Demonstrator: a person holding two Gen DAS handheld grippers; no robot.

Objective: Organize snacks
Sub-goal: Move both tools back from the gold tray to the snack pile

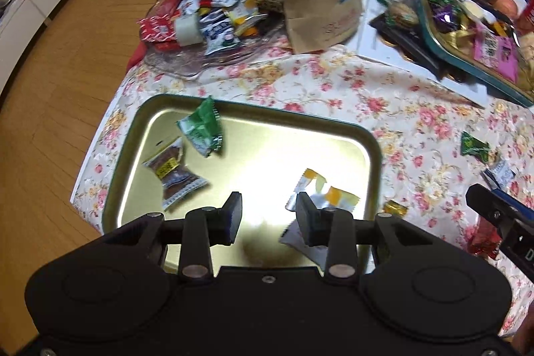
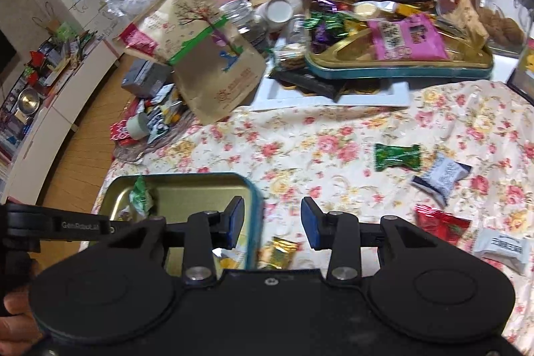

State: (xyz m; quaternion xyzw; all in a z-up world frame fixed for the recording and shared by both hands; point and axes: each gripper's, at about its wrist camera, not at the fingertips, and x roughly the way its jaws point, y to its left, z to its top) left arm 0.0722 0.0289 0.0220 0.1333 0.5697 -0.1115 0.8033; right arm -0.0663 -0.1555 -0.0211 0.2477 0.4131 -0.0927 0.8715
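Gold tin tray (image 1: 133,135) (four snacks inside) | left gripper (image 1: 268,216) – jaws spread, empty | right gripper (image 2: 272,224) – same

I see warm indoor light, quite bright. The shiny gold metal tray (image 1: 133,149) gives strong white glare in its middle. The brown paper bag (image 2: 213,62) looks motion-blurred. Both views bend strongly at the edges.
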